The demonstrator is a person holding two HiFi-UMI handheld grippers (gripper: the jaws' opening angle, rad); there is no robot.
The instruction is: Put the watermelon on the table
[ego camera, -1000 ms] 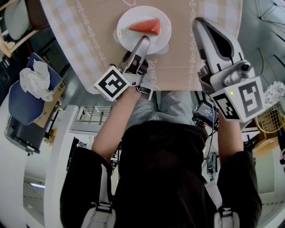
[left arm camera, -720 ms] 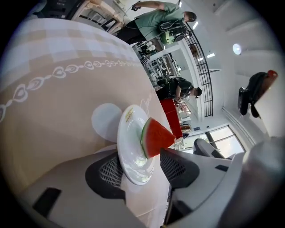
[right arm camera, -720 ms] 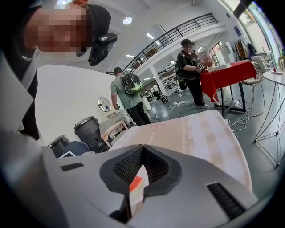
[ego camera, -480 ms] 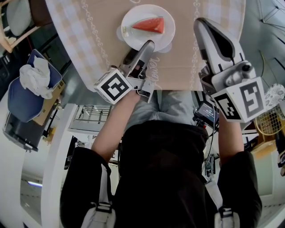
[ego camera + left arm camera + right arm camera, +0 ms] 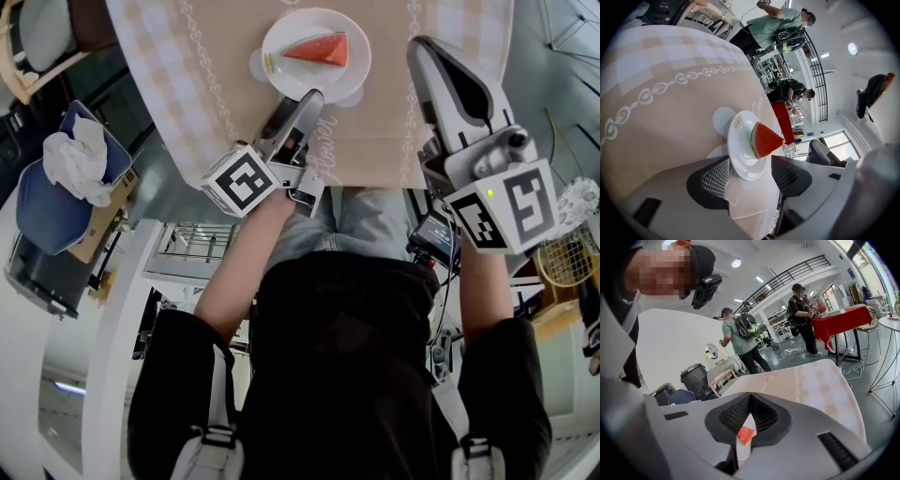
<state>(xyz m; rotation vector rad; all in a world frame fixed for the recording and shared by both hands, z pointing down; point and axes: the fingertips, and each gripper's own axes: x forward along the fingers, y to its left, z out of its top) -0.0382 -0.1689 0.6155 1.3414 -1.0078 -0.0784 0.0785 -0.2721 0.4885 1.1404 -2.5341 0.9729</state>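
Item, lower centre of the head view: left gripper (image 5: 312, 97), jaws just opened wide, with the near rim of the white plate (image 5: 298, 79) in the gap but untouched. The right gripper (image 5: 420, 49), upper right, is pinched closed on nothing. Item, top centre: watermelon wedge (image 5: 319, 49) on that plate, on the cloth-covered table (image 5: 375, 141). I would draw the left straight back so neither pad clips the rim.

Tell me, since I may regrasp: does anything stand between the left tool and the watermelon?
Nothing visible does. The left tool has just been opening its jaws; the plate has its near rim between them, and the watermelon sits on it just beyond.
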